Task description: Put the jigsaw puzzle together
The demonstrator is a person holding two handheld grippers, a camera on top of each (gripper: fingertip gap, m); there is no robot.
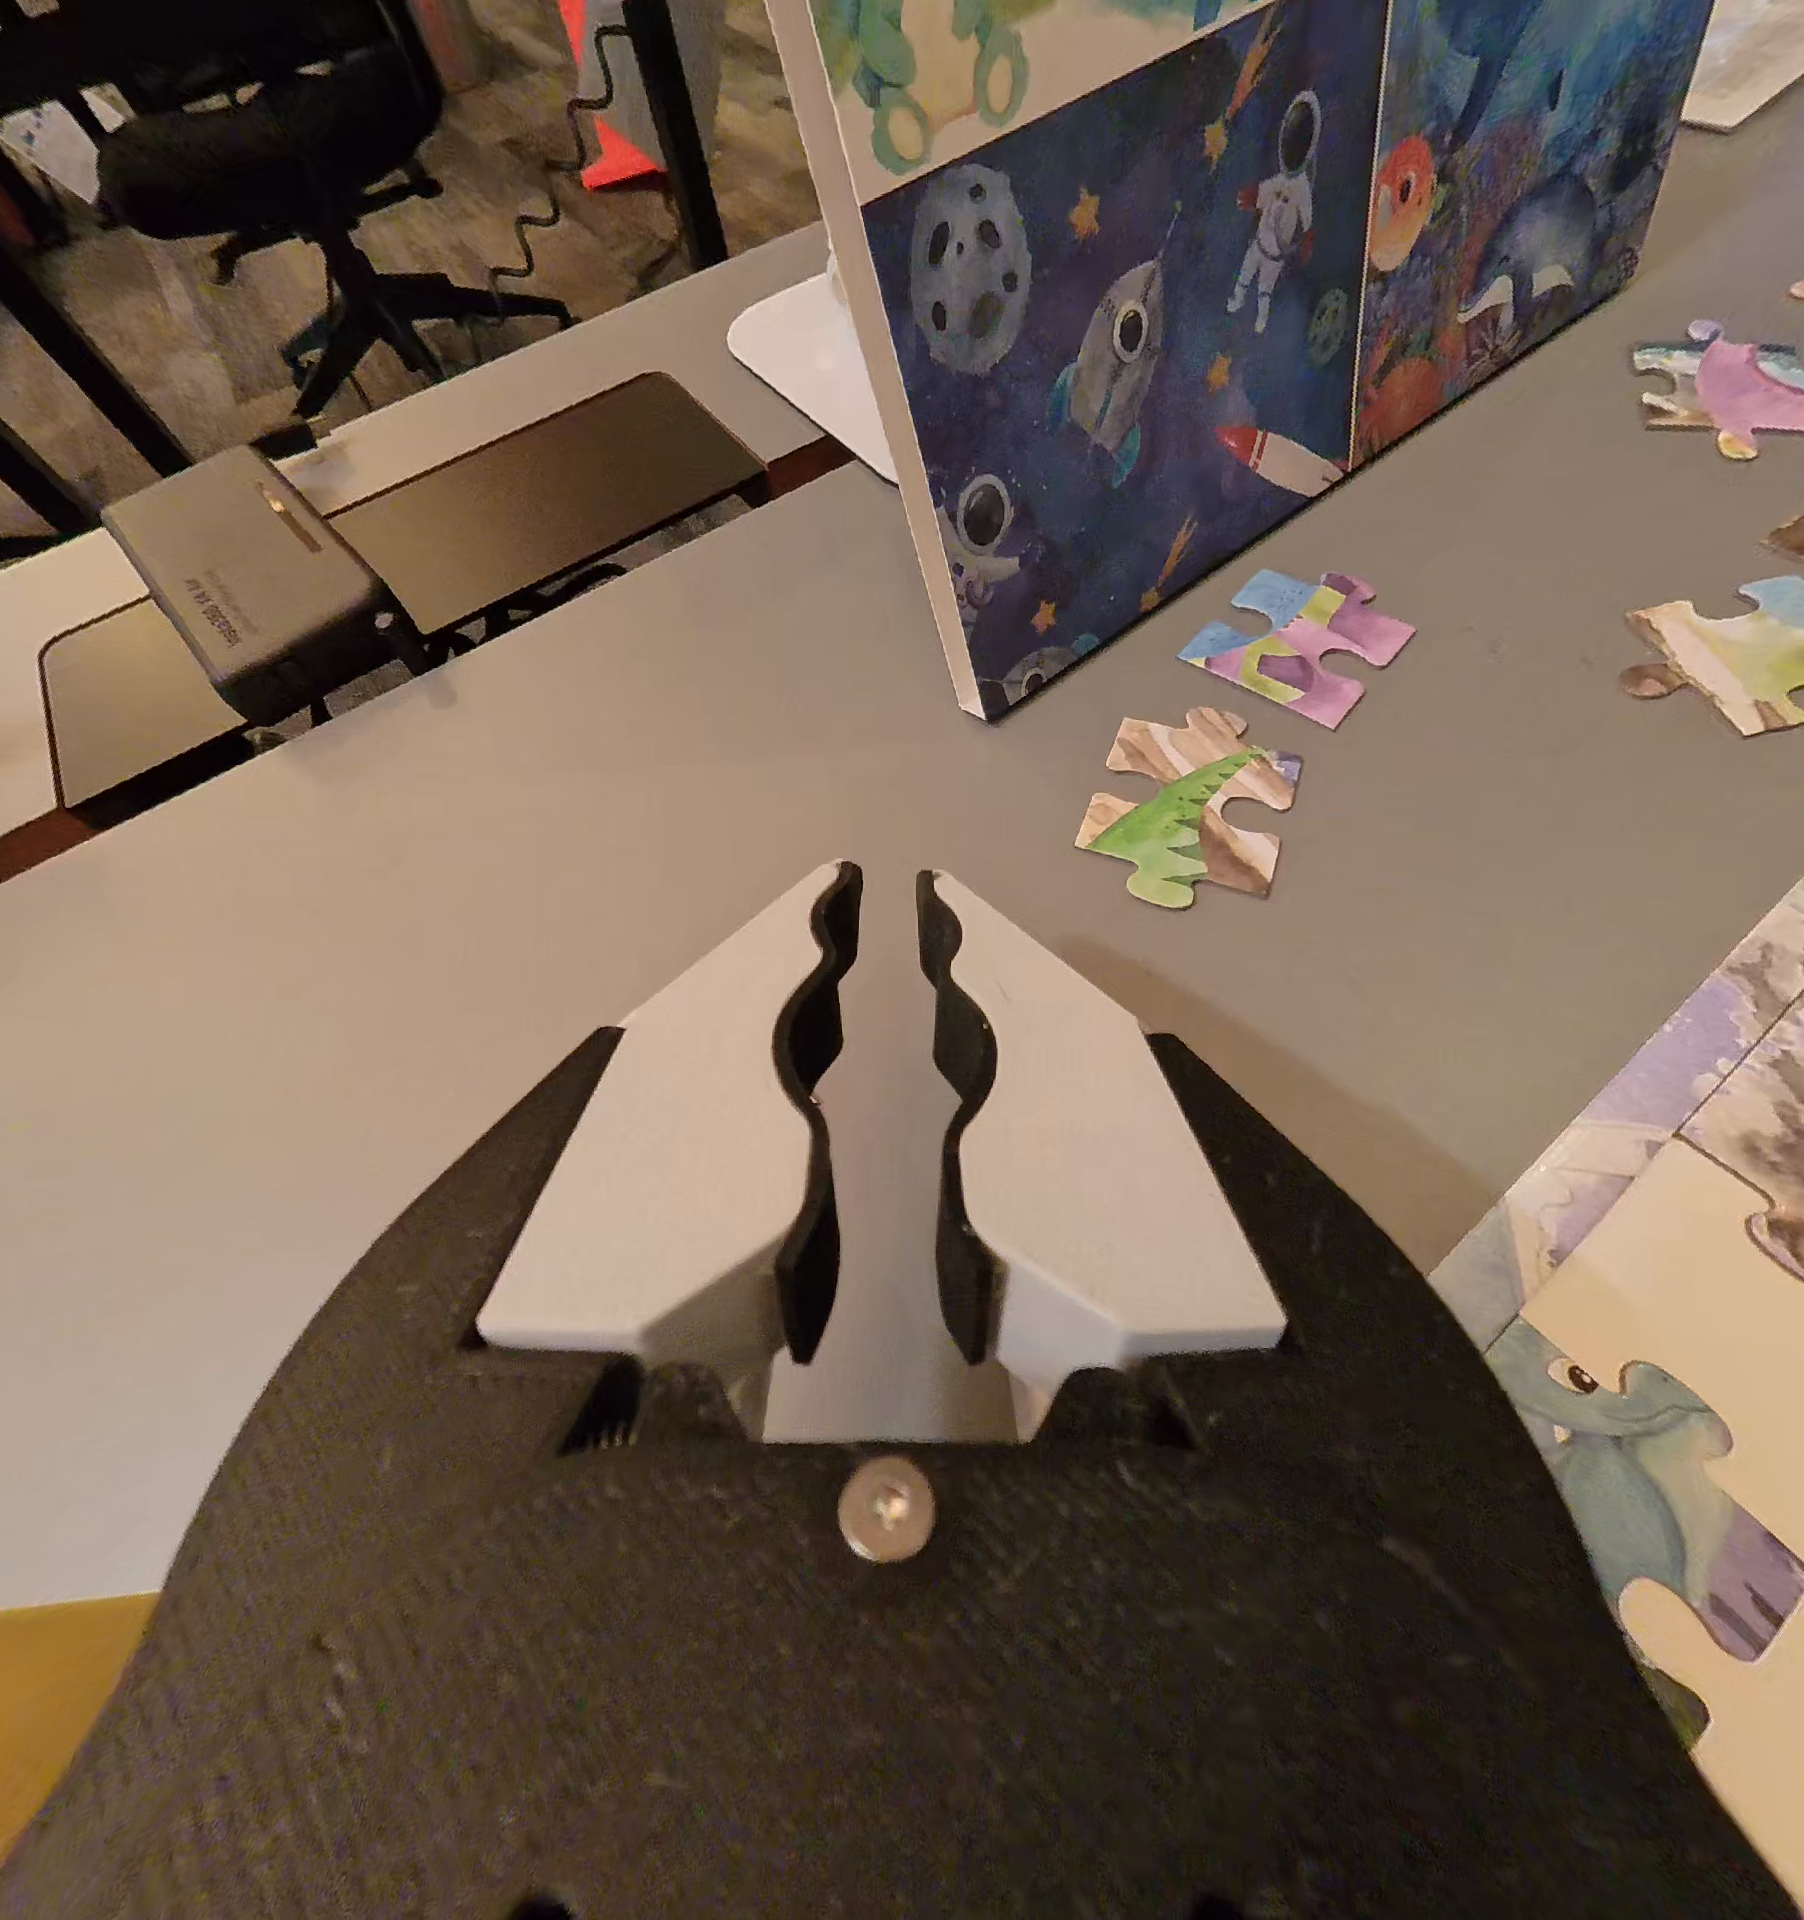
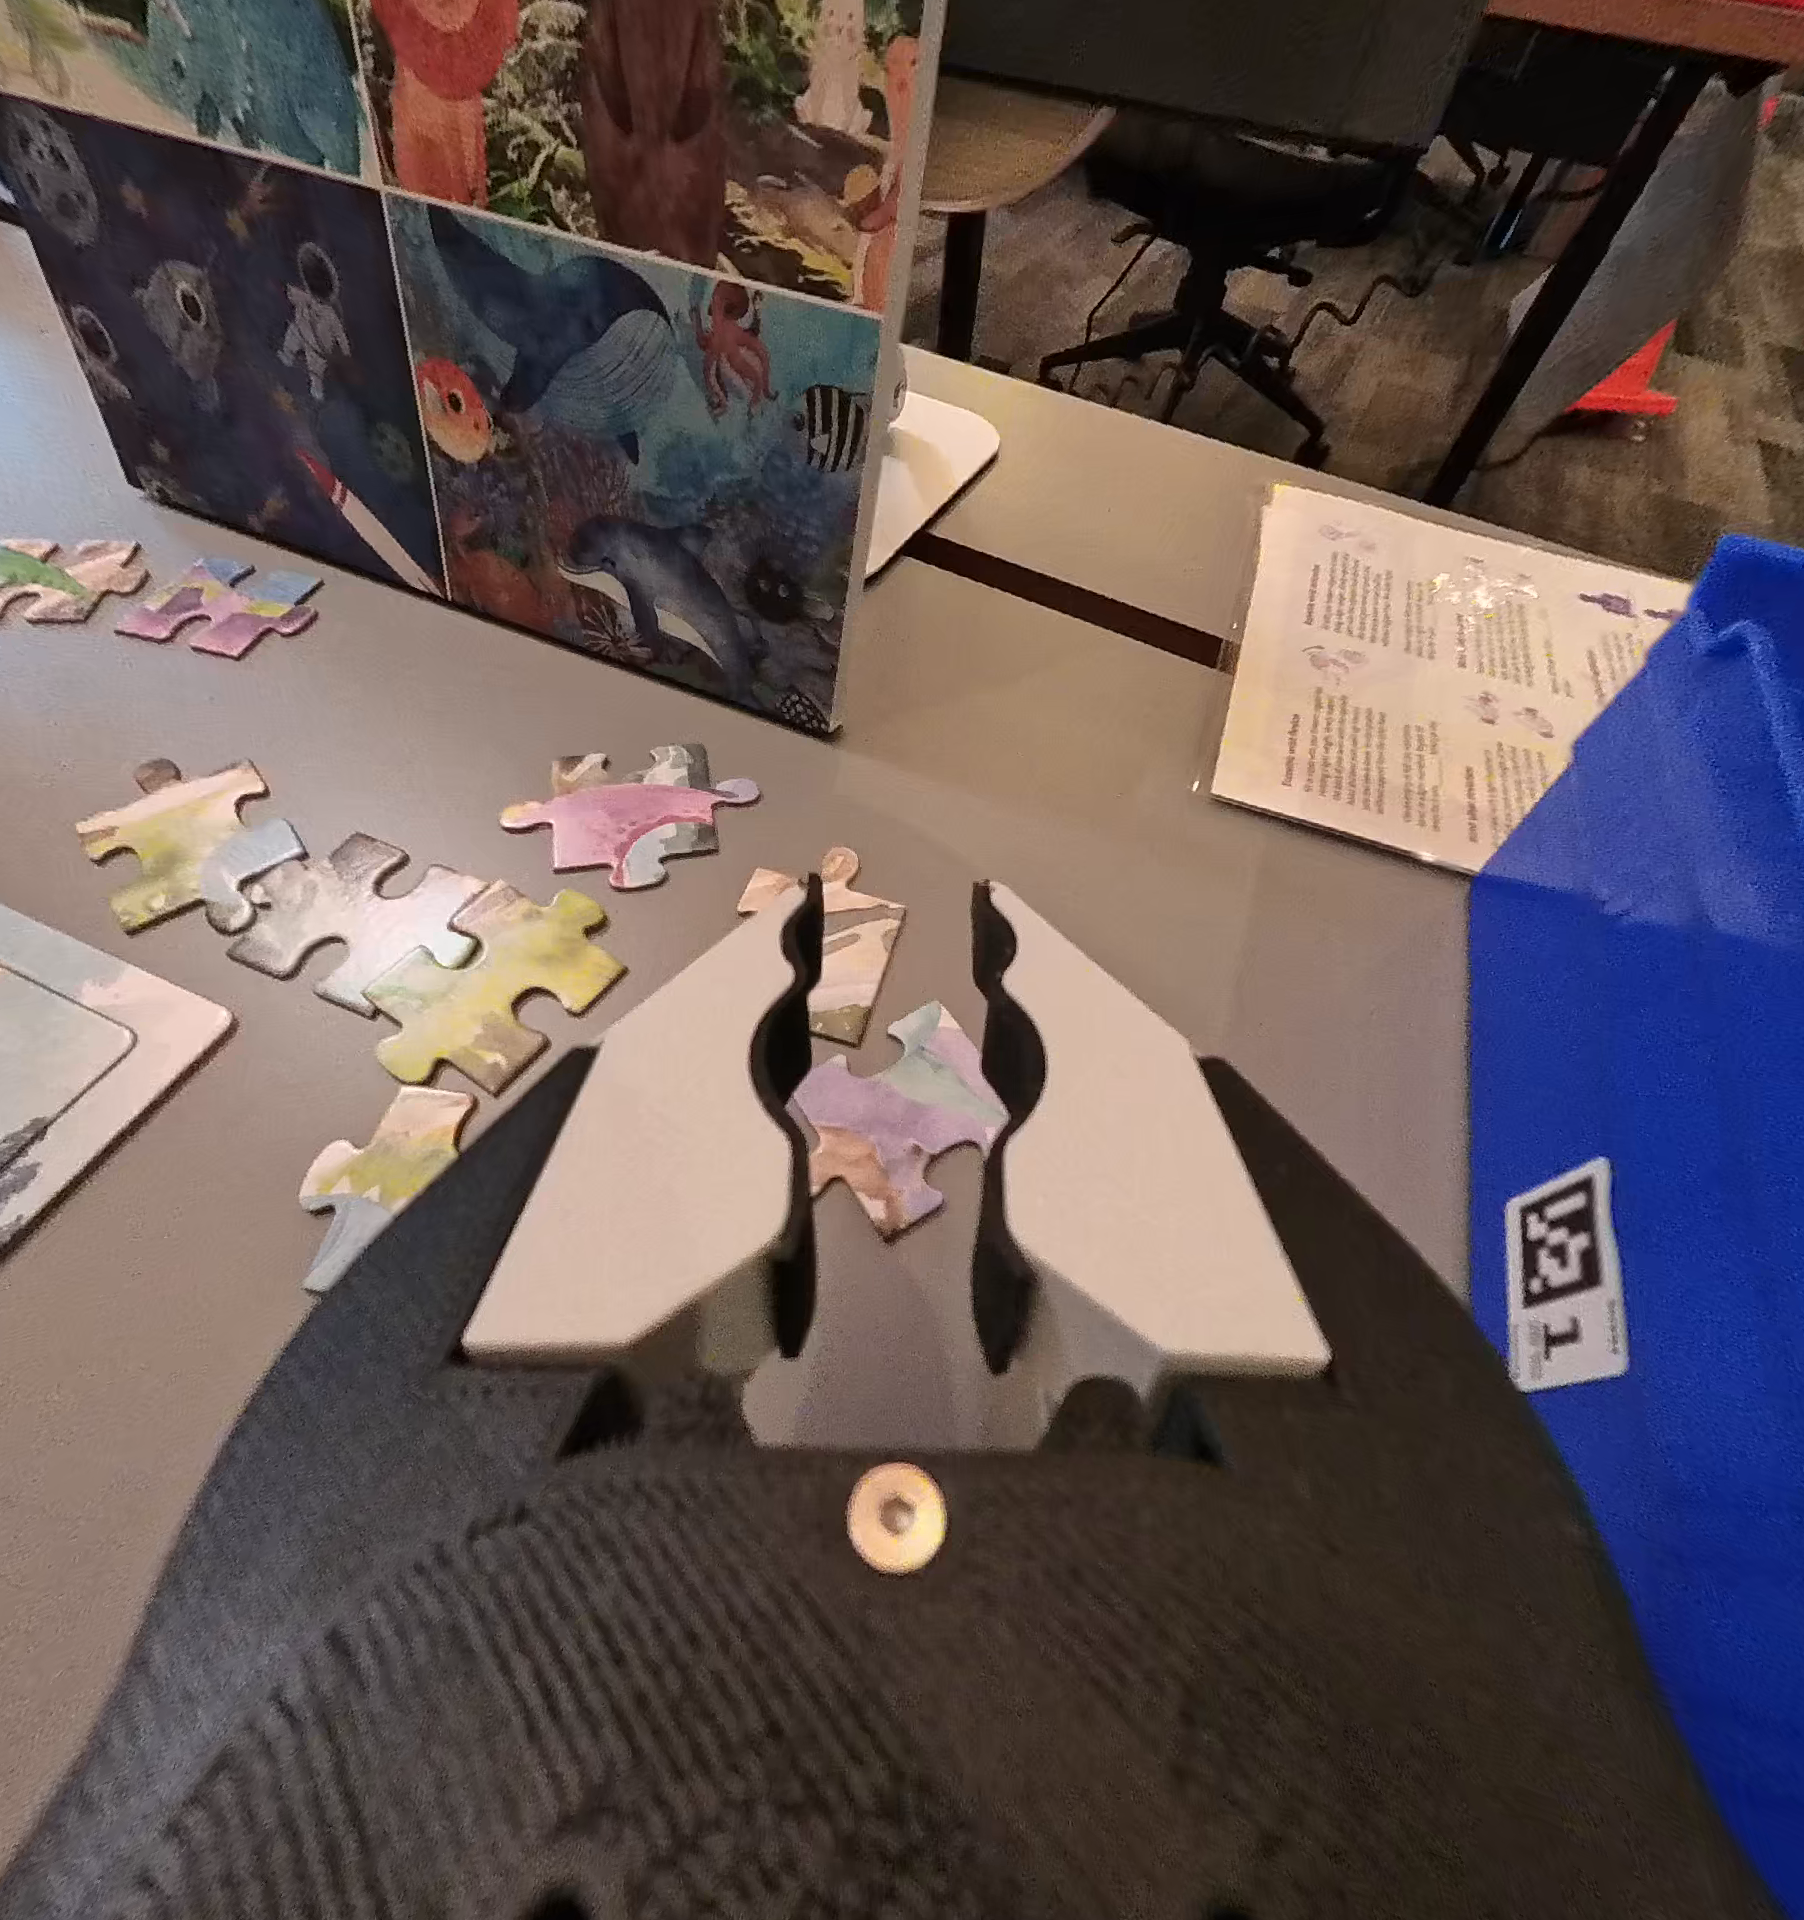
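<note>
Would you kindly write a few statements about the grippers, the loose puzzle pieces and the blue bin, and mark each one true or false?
1. The right gripper is clamped on a puzzle piece. False: its jaws are open above the lilac piece, which lies on the table.
2. The left gripper holds nothing. True.
3. The blue bin stands on the right of the right wrist view. True.
4. The picture box lies flat. False: it stands upright.
5. The piece with the green shape lies apart from the purple and yellow piece. True.
</note>
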